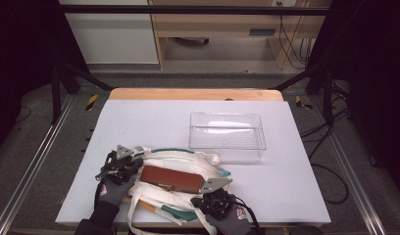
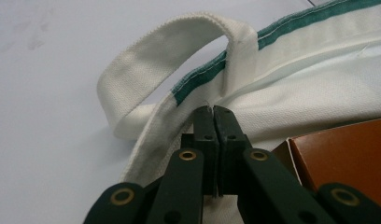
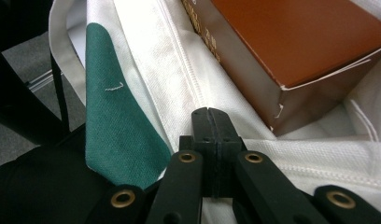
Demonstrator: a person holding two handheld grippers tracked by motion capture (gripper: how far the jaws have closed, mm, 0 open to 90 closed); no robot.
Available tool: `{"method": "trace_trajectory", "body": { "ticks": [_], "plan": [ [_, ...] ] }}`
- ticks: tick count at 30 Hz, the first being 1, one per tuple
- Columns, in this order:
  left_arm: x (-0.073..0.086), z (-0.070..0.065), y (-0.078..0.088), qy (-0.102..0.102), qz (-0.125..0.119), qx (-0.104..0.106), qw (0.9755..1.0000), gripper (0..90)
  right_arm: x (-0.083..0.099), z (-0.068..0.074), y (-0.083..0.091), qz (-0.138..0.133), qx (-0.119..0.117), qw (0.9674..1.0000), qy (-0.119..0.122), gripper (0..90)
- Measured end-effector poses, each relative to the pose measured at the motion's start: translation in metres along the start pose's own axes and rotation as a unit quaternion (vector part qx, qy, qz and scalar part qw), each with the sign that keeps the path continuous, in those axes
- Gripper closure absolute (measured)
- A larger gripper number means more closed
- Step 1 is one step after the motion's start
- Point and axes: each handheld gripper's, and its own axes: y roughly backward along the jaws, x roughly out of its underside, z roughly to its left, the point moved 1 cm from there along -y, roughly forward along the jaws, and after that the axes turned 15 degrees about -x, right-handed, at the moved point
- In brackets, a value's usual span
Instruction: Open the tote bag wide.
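Tote bag (image 1: 173,196) overhangs table (image 1: 139,122) near edge; far half open.

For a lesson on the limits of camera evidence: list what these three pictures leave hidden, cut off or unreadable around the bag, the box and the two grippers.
- Brown box: its underside and what it holds; closed, resting on the cloth bag in the high view.
- Gold print on the box: blurred and cut off, right gripper view.
- Left gripper and right gripper: how much cloth the shut jaws pinch; hidden by the jaws.
- Bag's near edge: runs off the frame bottom, high view.
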Motion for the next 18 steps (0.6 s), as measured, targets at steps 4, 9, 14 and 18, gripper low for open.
{"method": "trace_trajectory", "body": {
  "ticks": [4, 9, 14, 18],
  "plan": [
    [0.0, 0.005, 0.01, 0.022, -0.01, 0.026, 0.9994, 82.9, -0.006, 0.002, 0.007, -0.017, -0.008, 0.9998, 0.001, 81.0],
    [0.002, 0.007, 0.036, 0.023, -0.037, 0.042, 0.9982, 74.2, -0.019, 0.008, 0.024, -0.065, -0.003, 0.9972, 0.036, 71.0],
    [0.007, 0.005, 0.062, 0.018, -0.067, 0.049, 0.9964, 67.1, -0.034, 0.003, 0.041, -0.116, 0.018, 0.9917, 0.053, 59.0],
    [0.018, 0.005, 0.07, 0.013, -0.078, 0.055, 0.9954, 60.1, -0.042, -0.003, 0.05, -0.143, 0.035, 0.9875, 0.056, 53.1]
  ]
}}
